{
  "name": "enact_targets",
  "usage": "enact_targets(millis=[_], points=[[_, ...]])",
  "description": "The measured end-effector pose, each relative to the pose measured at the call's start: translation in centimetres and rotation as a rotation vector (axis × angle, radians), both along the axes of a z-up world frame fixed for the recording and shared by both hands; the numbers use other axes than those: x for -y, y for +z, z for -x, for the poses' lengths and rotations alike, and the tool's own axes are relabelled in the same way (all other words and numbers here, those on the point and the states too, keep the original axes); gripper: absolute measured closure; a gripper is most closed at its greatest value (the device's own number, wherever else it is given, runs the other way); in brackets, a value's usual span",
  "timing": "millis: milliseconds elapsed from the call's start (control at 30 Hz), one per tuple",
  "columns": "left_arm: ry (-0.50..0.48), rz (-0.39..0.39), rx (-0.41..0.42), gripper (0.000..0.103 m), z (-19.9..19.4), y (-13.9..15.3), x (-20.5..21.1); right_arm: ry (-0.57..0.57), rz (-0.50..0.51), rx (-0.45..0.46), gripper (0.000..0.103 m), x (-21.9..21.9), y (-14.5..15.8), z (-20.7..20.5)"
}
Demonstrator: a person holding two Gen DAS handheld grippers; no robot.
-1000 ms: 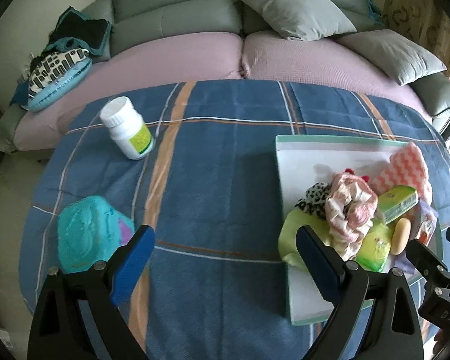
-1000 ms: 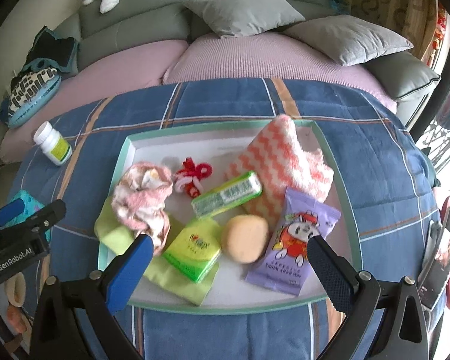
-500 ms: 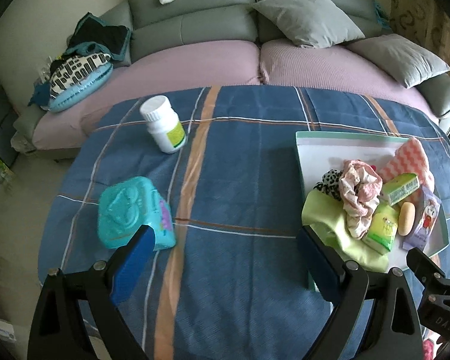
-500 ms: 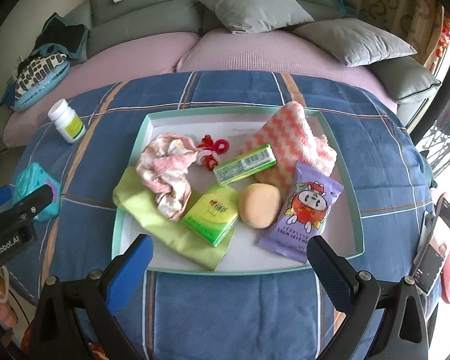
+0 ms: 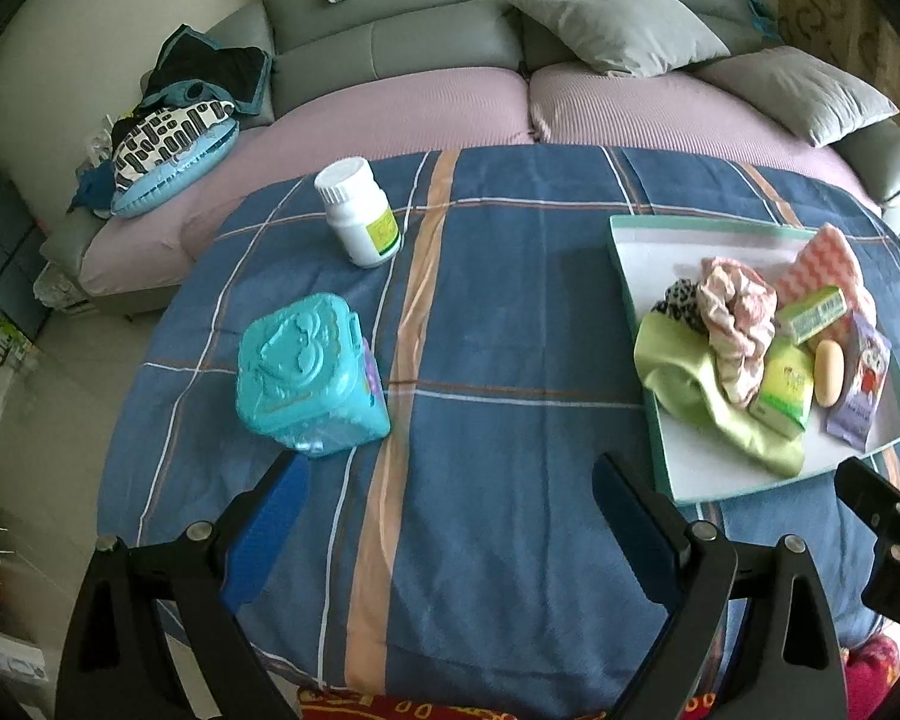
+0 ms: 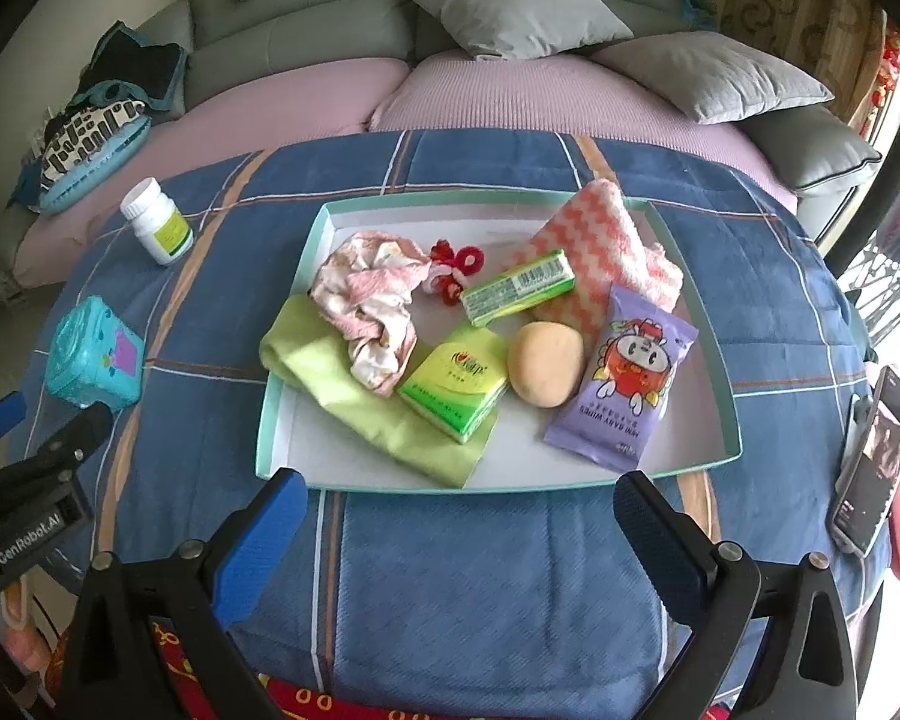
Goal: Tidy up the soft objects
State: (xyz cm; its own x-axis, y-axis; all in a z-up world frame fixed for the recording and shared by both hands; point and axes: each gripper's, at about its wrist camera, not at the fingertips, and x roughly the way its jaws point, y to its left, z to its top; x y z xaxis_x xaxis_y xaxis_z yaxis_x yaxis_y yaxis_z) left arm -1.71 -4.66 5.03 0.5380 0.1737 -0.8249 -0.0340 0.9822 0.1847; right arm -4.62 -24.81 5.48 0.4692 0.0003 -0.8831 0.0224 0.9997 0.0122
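Over the surface, left wrist view: left gripper [image 5: 450, 516] hangs above the blue plaid cloth [image 5: 498, 312], jaws wide, holding nothing.
Left view, objects: teal box [image 5: 306, 372] lies just ahead of the left finger; white bottle [image 5: 360, 213] stands farther back; tray [image 5: 636, 276] sits to the right with the soft things heaped in it.
Left view, change: compared with a second ago the gripper has pulled back and up, so box, bottle and tray all show smaller and farther off.
Right wrist view: right gripper [image 6: 459, 528] hovers at the tray's [image 6: 288, 396] near rim, jaws wide and empty.
Right view, soft things: pink rag [image 6: 369, 300] lies on the green cloth [image 6: 354, 396]; zigzag towel [image 6: 600, 246] lies at the back, under the gum pack [image 6: 516, 288]; wipes pouch [image 6: 624, 384], tissue pack [image 6: 456, 384] and round sponge [image 6: 546, 372] lie between.
Right view, change: this gripper has also backed away from the tray.
Meaning: probably a pause between picks; nothing is gripped, and sorting seems barely begun.
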Motion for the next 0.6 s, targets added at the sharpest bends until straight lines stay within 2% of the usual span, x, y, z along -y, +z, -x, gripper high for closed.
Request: enact_targets(millis=[600], points=[[0.050,-0.006,-0.009,0.008,2.3,-1.9,-2.1,0.008,0.018,0.008,0.000,-1.4,-1.3,1.7]])
